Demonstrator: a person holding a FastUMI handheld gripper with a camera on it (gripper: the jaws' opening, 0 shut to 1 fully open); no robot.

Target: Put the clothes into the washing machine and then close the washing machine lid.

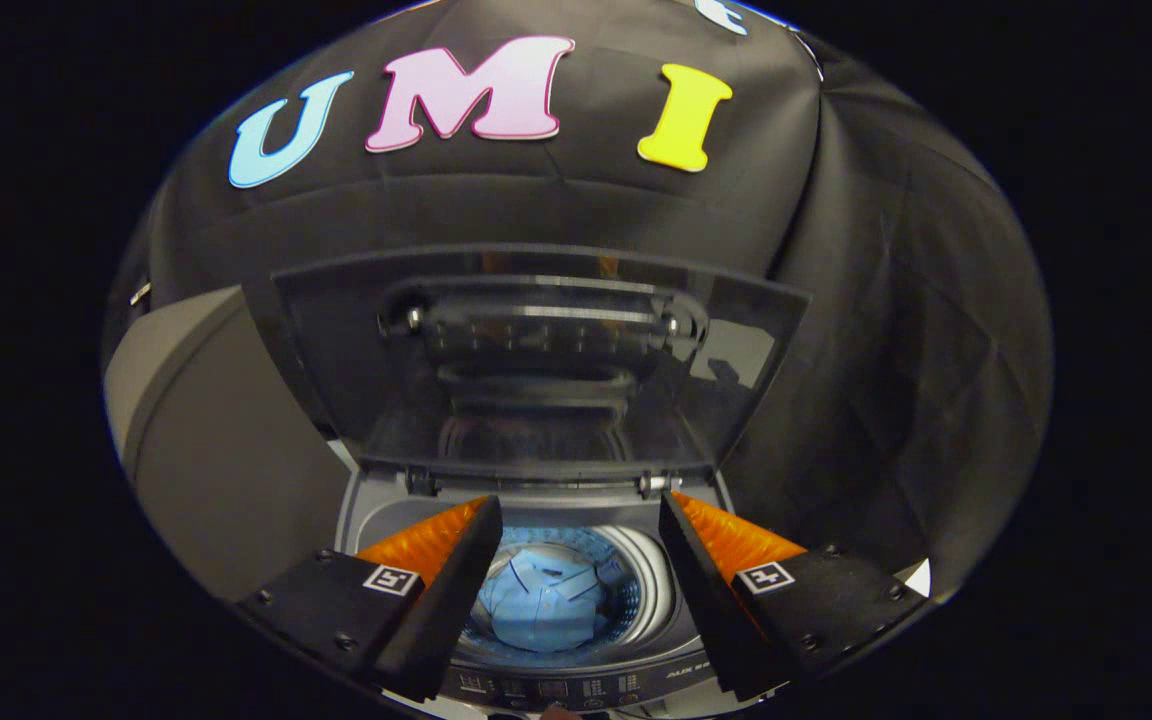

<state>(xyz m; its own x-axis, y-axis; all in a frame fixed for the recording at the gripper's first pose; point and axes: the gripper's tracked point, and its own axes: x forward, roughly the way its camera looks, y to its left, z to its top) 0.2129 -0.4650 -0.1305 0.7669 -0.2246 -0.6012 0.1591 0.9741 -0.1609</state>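
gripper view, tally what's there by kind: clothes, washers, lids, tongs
clothes: 1, a light blue shirt down in the drum
washing machine: 1
lid: 1, standing open
tongs: 1, open, above the drum, touching nothing
total: 4

Light blue shirt (544,600) crumpled in washing machine (681,610) drum, seemingly loose, tinted lid (536,350) upright, open
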